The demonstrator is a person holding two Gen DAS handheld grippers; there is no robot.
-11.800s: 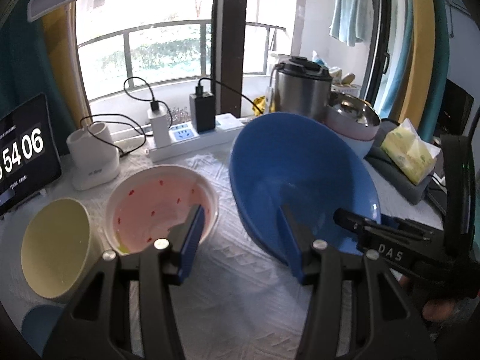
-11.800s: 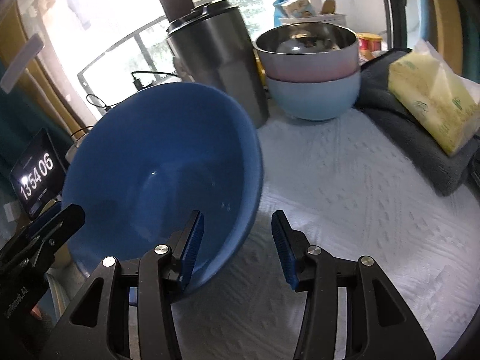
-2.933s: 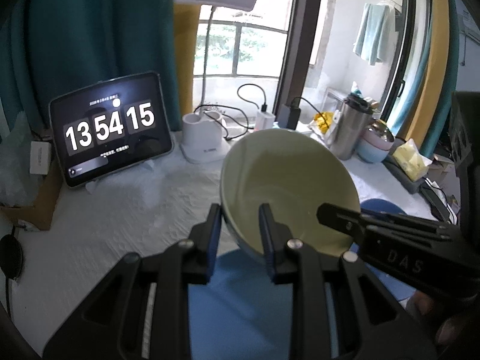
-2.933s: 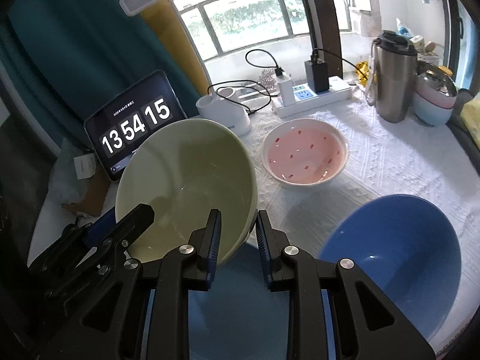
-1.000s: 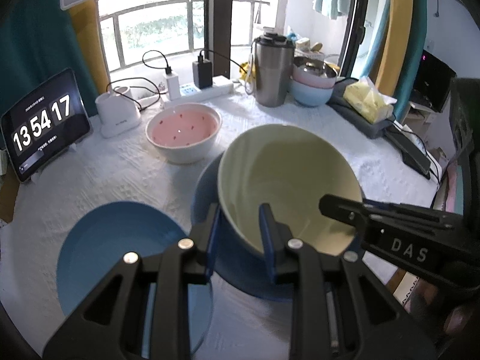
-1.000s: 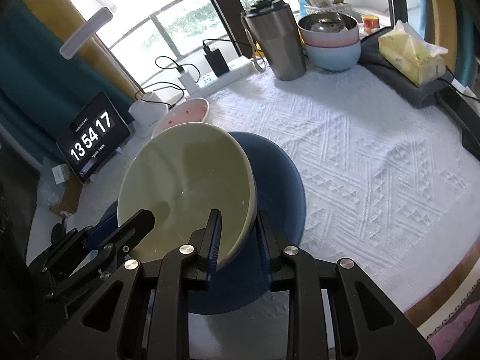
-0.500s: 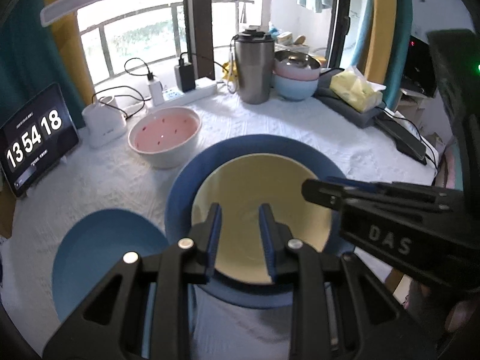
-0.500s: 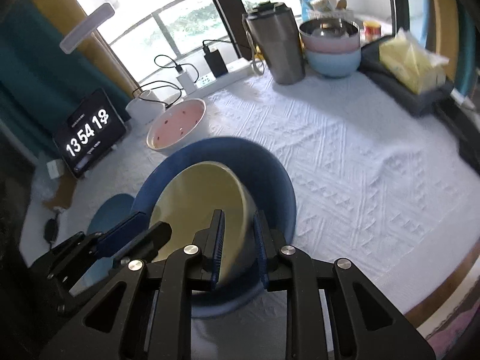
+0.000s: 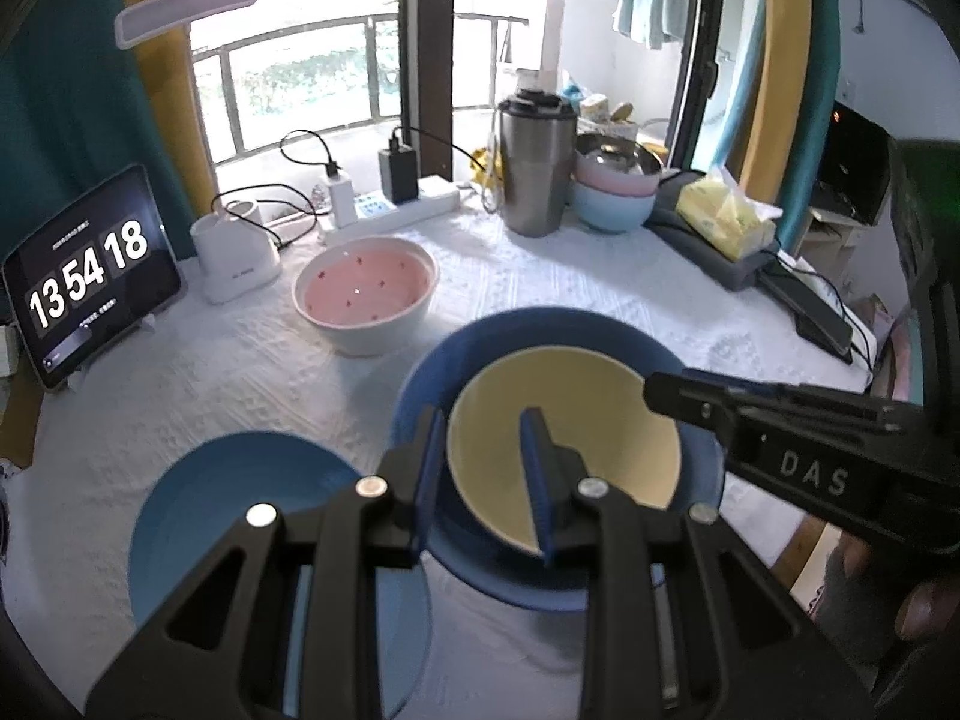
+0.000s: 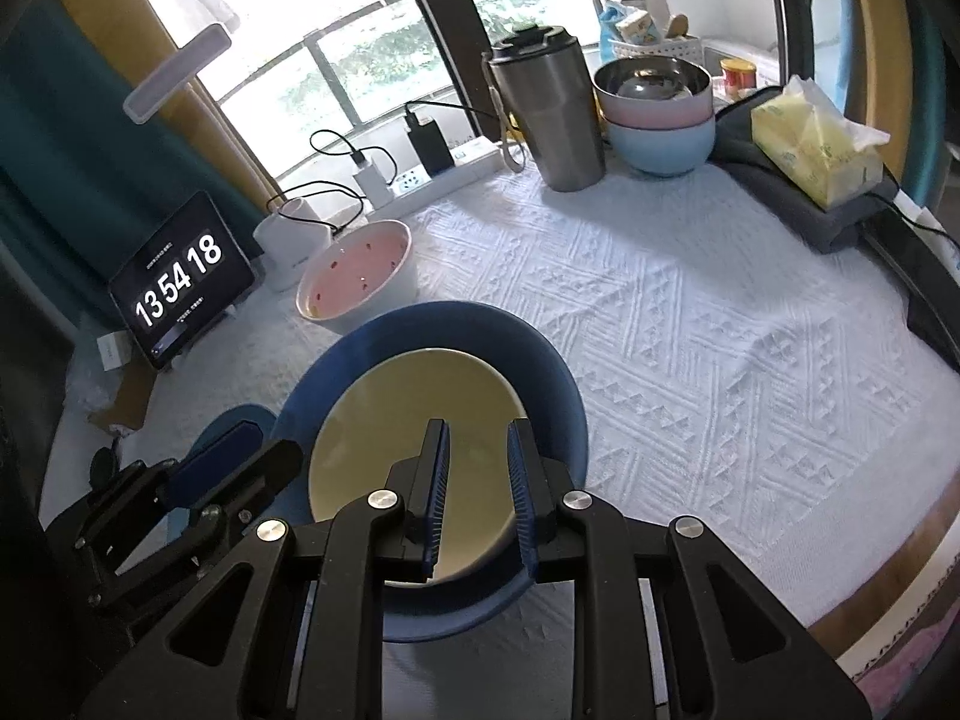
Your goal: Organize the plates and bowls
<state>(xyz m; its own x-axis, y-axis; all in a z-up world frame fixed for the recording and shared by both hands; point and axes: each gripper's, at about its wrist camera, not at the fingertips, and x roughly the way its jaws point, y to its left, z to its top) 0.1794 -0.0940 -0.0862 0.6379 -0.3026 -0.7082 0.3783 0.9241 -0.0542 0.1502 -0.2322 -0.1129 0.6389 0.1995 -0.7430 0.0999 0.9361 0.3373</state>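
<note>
Both tongs tilt steeply downward, side by side. The left tongs (image 9: 483,468) and the right tongs (image 10: 474,489) each pinch narrowly on opposite rims of one yellow bowl (image 9: 570,420).

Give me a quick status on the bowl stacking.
Both grippers, left and right, clamped on yellow bowl rim. Bowl nested inside blue bowl. Pink bowl and blue plate loose. Nothing blocking.
</note>
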